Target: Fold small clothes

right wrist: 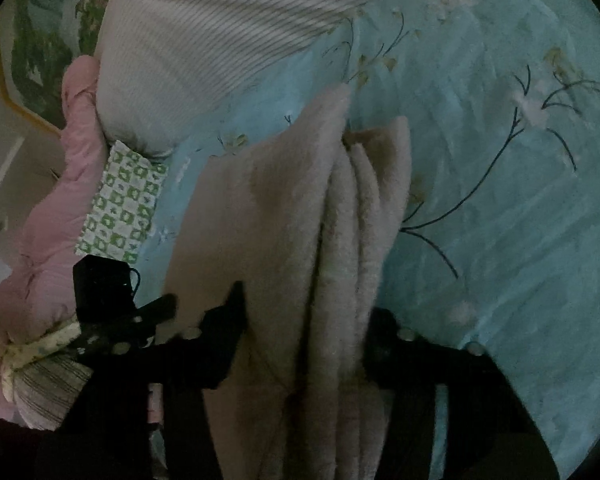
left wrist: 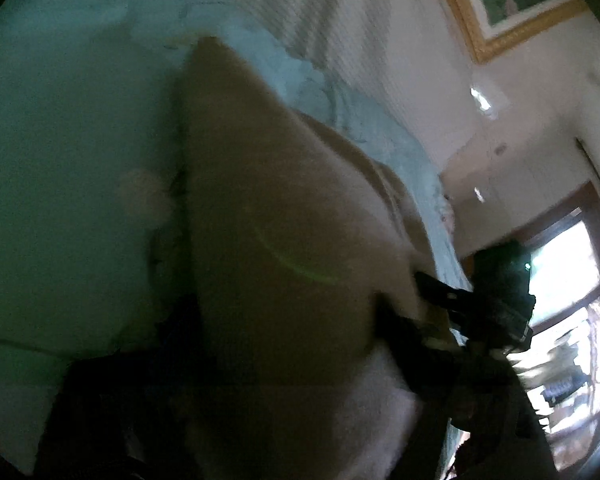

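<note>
A beige fleecy garment (right wrist: 300,216), bunched in folds, is seen gripped between the fingers of the right gripper (right wrist: 304,332), its far end lying on the bed's pale blue floral sheet (right wrist: 500,184). In the blurred left wrist view the garment fills the foreground, and whether the left gripper's fingers are apart cannot be told. A ribbed white pillow (right wrist: 220,32), a pink quilt (right wrist: 44,232) and a gold-framed picture (left wrist: 512,4) are seen beyond, with a window (left wrist: 568,264) at the right.

Beige cloth (left wrist: 284,240) blurs, hiding the left claw's tips.
</note>
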A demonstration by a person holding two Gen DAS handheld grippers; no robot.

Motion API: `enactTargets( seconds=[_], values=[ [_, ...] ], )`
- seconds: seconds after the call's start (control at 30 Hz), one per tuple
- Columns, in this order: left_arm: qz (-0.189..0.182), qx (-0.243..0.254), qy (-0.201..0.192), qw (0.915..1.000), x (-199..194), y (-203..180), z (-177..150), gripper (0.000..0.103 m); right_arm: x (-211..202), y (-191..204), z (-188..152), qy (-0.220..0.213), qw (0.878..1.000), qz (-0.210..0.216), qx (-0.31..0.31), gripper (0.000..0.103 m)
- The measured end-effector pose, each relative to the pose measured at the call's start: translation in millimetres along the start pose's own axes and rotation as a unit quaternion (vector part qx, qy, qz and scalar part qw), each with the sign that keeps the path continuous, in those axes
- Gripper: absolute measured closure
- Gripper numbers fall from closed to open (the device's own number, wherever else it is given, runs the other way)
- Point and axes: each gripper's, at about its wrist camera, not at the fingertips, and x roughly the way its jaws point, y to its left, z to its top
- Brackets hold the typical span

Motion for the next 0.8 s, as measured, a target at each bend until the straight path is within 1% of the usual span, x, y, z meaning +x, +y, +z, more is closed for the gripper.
enactTargets(
  seconds=[0.03, 0.1, 0.13, 0.23, 0.33, 0.47, 0.6, 0.7, 0.8],
  values=[
    [0.0, 0.002, -0.003, 1.0, -2, -1, 0, 0.045, -1, 3, -1, -0.004, 1.0, -0.004, -0.003, 0.063],
    [-0.004, 0.01, -0.011, 0.9999, -13, -4, -1, 0.052, -5, 11, -4, -0.014, 1.0, -0.008, -0.009, 0.067],
    [-0.003, 0.009, -0.011, 0.9999, -16, -6, -2, 0.054, -8, 17, -6, -0.019, 1.0, -0.006, -0.012, 0.068],
    [0.01, 0.018, -0.026, 0.9995, -47, -9, -10, 0.054, -12, 43, -14, -0.023, 0.999, 0.011, -0.024, 0.07],
    [0.027, 0.032, -0.042, 0.9982, -96, -4, -23, 0.054, -5, 71, -26, -0.016, 0.999, 0.034, -0.038, 0.07],
    [0.055, 0.042, -0.061, 0.9957, -154, 10, -37, 0.054, 18, 117, -39, -0.007, 0.996, 0.071, -0.061, 0.07],
    [0.077, 0.041, -0.072, 0.9936, -206, 37, -49, 0.054, 53, 154, -46, 0.009, 0.991, 0.108, -0.073, 0.07],
    [0.092, 0.036, -0.072, 0.9924, -223, 58, -57, 0.054, 78, 168, -51, 0.027, 0.99, 0.12, -0.075, 0.07],
    [0.108, 0.023, -0.063, 0.9919, -221, 83, -65, 0.053, 106, 173, -57, 0.049, 0.99, 0.112, -0.074, 0.07]
  ],
)
